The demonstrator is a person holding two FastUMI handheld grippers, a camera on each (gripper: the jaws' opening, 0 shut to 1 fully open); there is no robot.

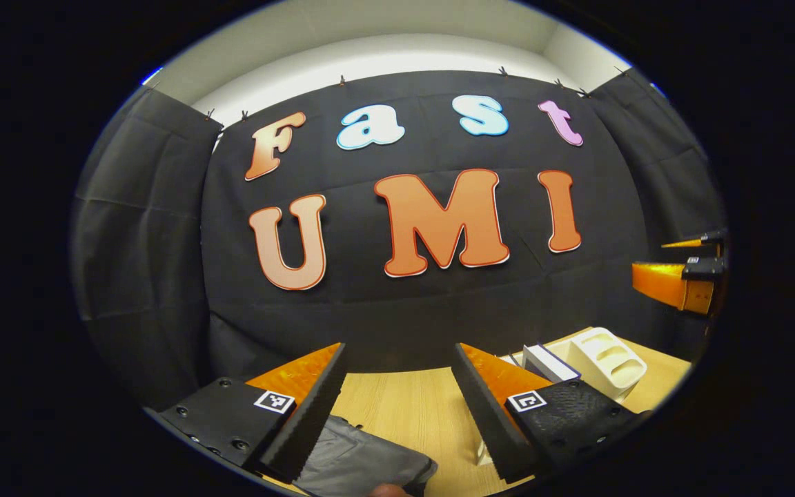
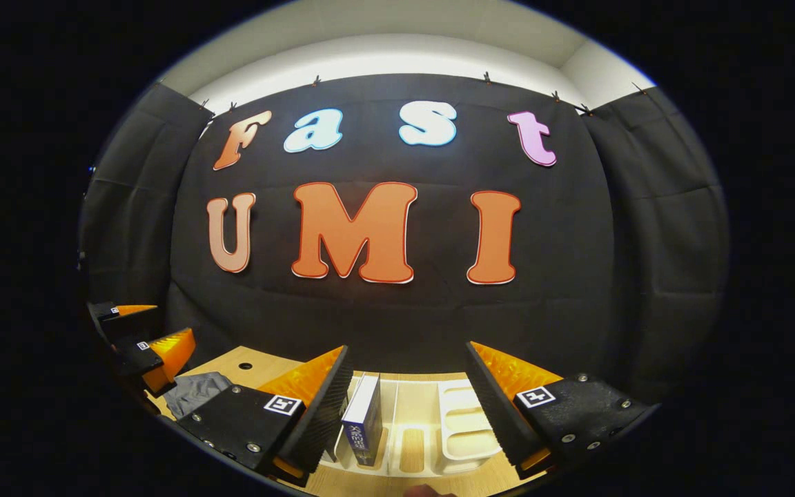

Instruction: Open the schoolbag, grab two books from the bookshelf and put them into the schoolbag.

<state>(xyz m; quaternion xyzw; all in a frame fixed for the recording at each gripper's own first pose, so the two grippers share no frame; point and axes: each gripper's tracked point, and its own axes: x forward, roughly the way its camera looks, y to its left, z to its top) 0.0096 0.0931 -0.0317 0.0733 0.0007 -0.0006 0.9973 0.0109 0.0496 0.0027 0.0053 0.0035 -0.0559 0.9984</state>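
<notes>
In the left gripper view my left gripper (image 1: 397, 407) is open above the wooden table, with the grey schoolbag (image 1: 363, 462) lying below its left finger. Off to its right stands the white bookshelf (image 1: 604, 362) with a book (image 1: 549, 362) in it. The right gripper (image 1: 680, 276) hangs farther right at the view's edge. In the right gripper view my right gripper (image 2: 404, 407) is open above the white bookshelf (image 2: 459, 421), where a blue book (image 2: 364, 421) stands upright close to its left finger. The left gripper (image 2: 145, 345) and the grey schoolbag (image 2: 194, 390) show at the far left.
The light wooden table (image 1: 404, 407) runs back to the black cloth wall. A small round hole (image 2: 245, 366) sits in the tabletop near the bag.
</notes>
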